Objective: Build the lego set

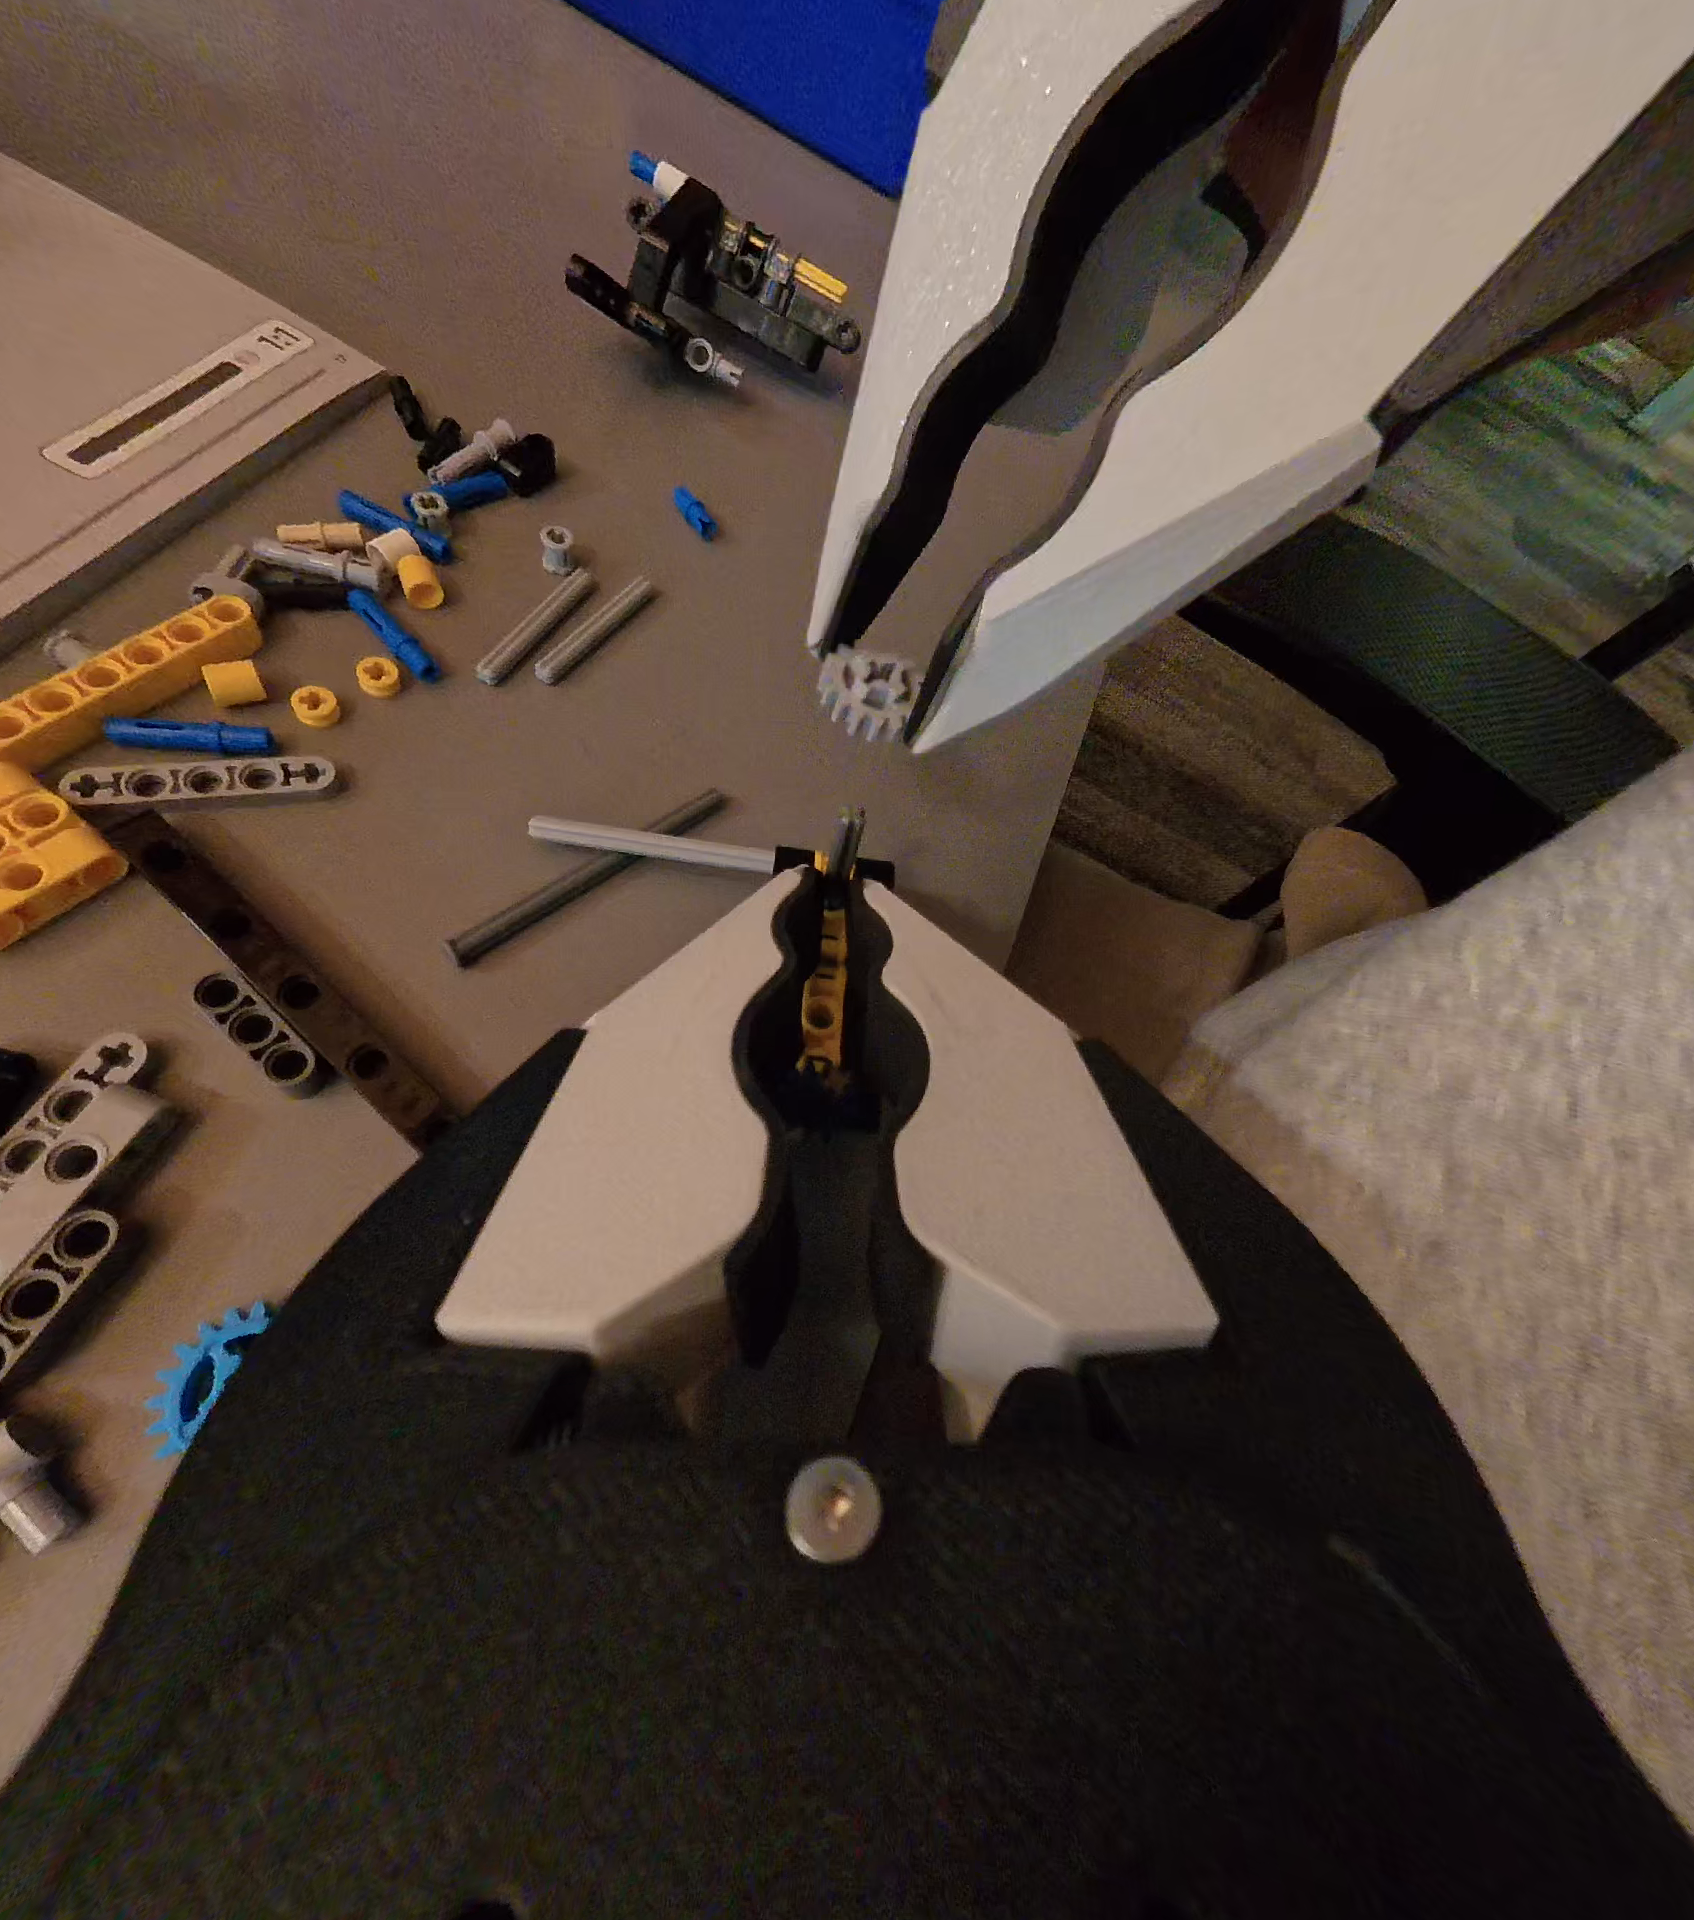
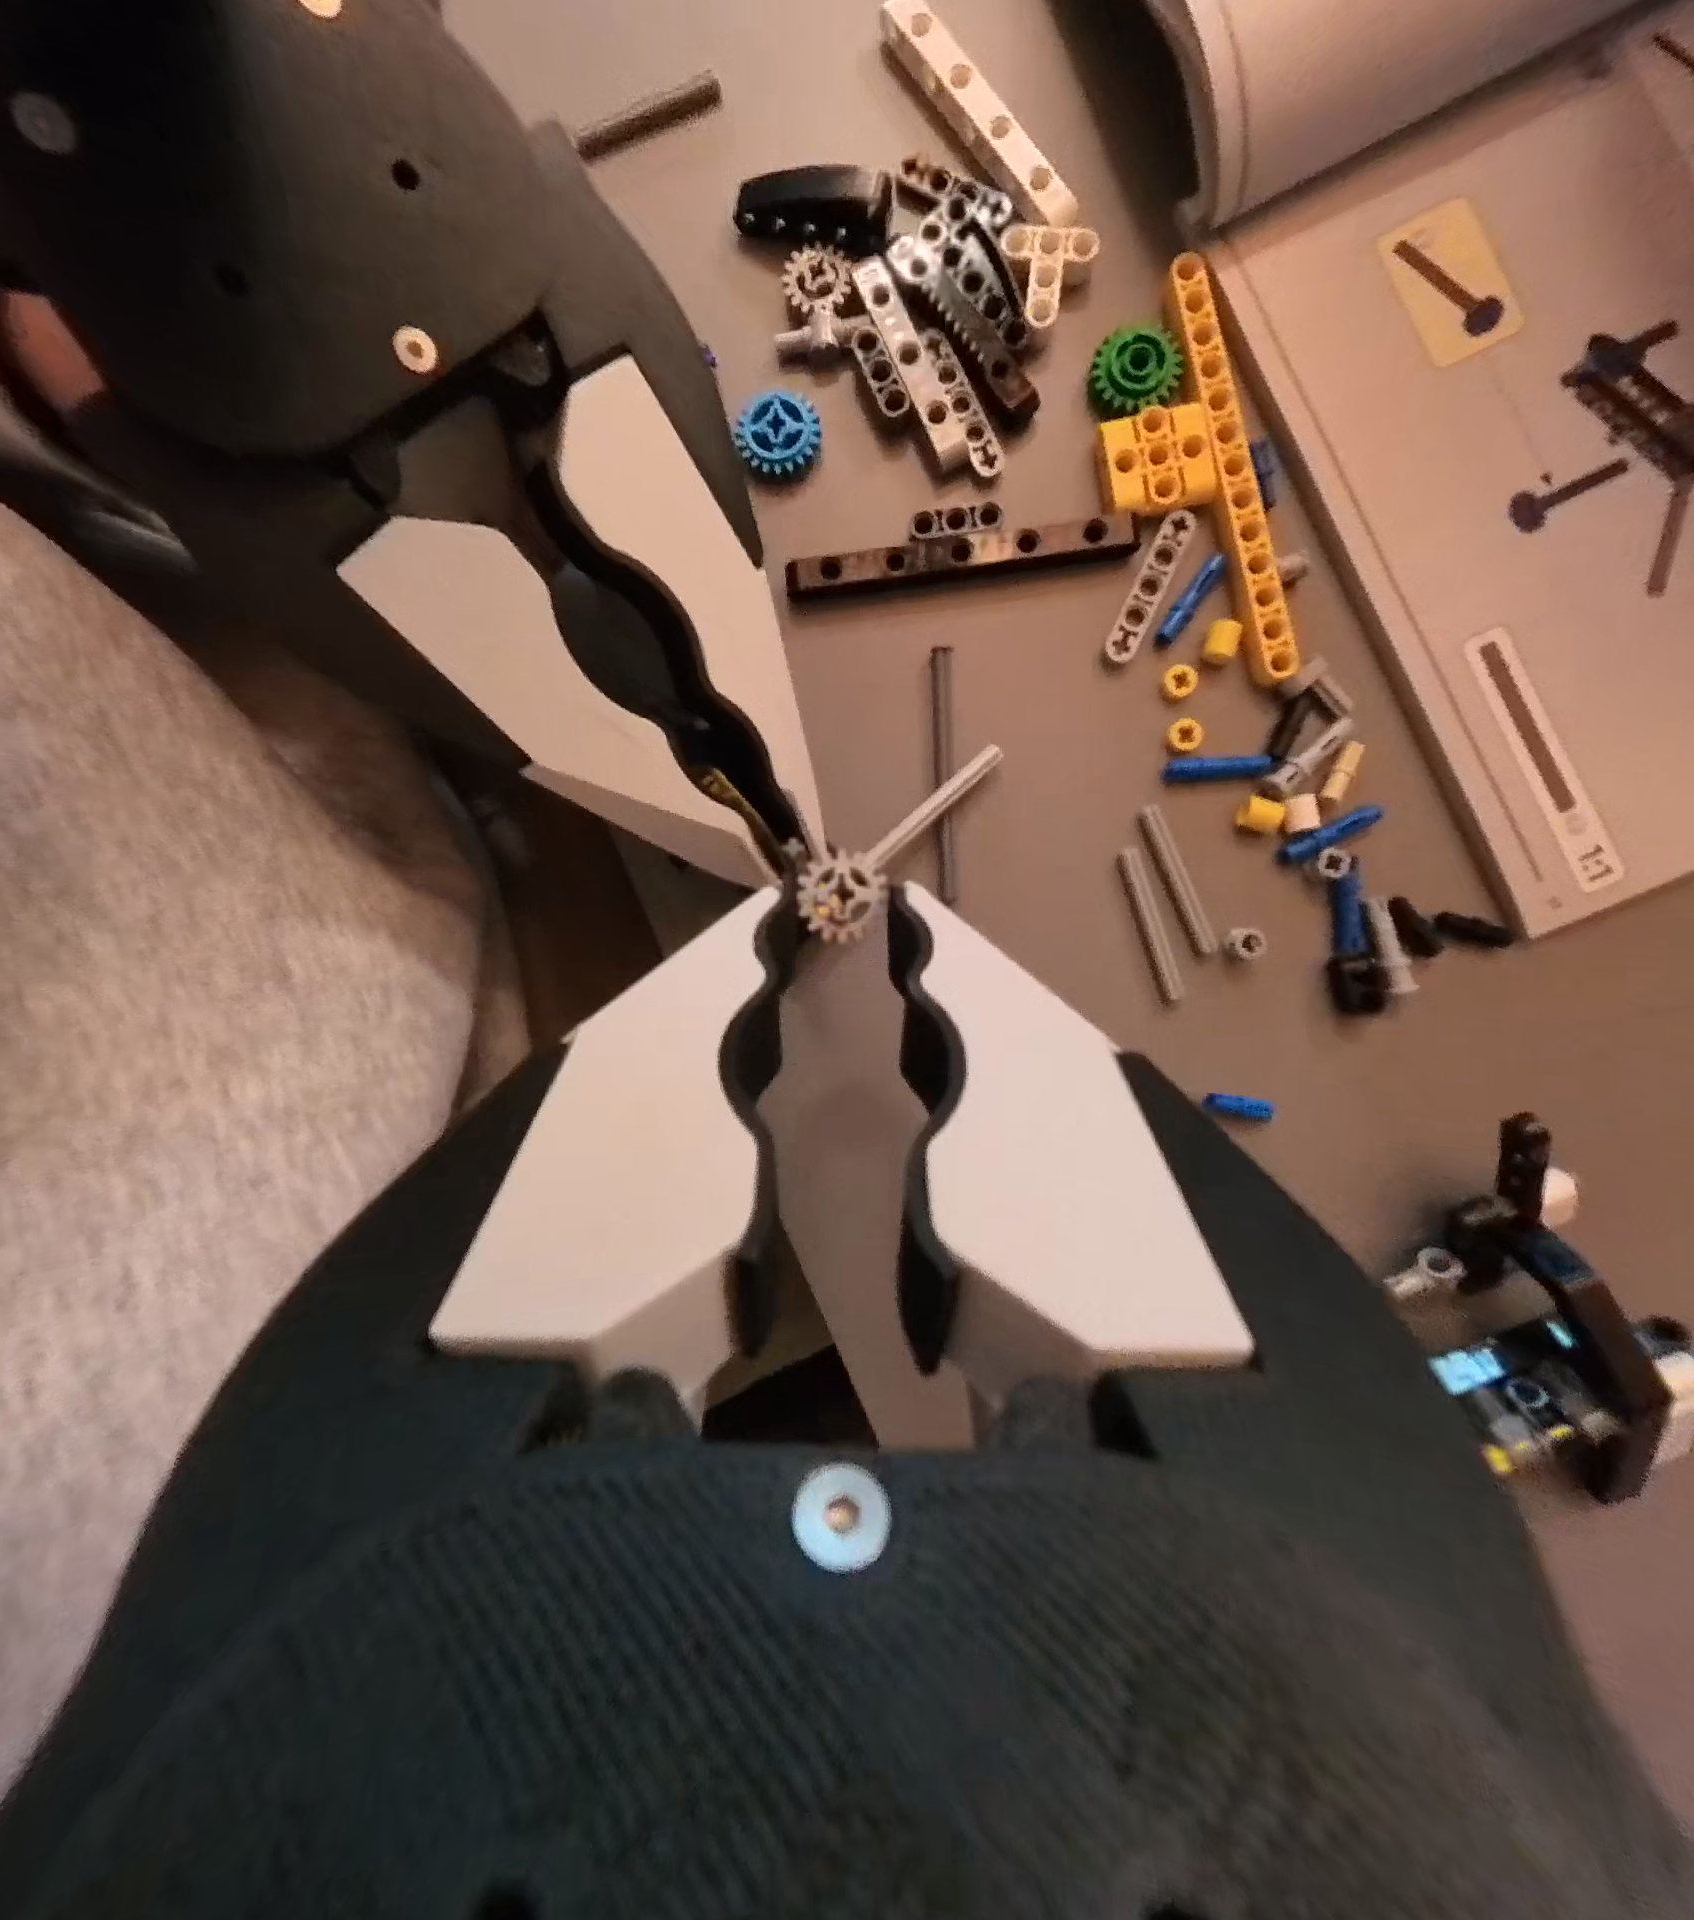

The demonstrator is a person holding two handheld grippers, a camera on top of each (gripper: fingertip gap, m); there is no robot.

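My left gripper (image 1: 830,878) is shut on a thin yellow and black lego piece (image 1: 825,987). A long light grey axle (image 1: 651,844) sticks out of that piece to the left, and a short axle stub (image 1: 851,829) points forward. My right gripper (image 1: 869,694) comes in from the upper right, shut on a small grey gear (image 1: 866,688). The gear hangs just beyond the stub's end with a small gap. In the right wrist view the right gripper (image 2: 841,902) holds the gear (image 2: 841,891) flat between its tips, right in front of the left gripper (image 2: 778,844).
Loose parts lie on the brown table: yellow beams (image 1: 43,727), grey axles (image 1: 562,623), a dark axle (image 1: 583,883), blue pins (image 1: 188,736), grey beams (image 2: 926,343), and blue (image 2: 778,436) and green (image 2: 1134,364) gears. A black sub-assembly (image 1: 718,281) and an instruction booklet (image 2: 1549,416) lie farther off. A person's grey clothing (image 1: 1497,1247) is nearby. Both grippers' tips are close together, under 4 cm apart.
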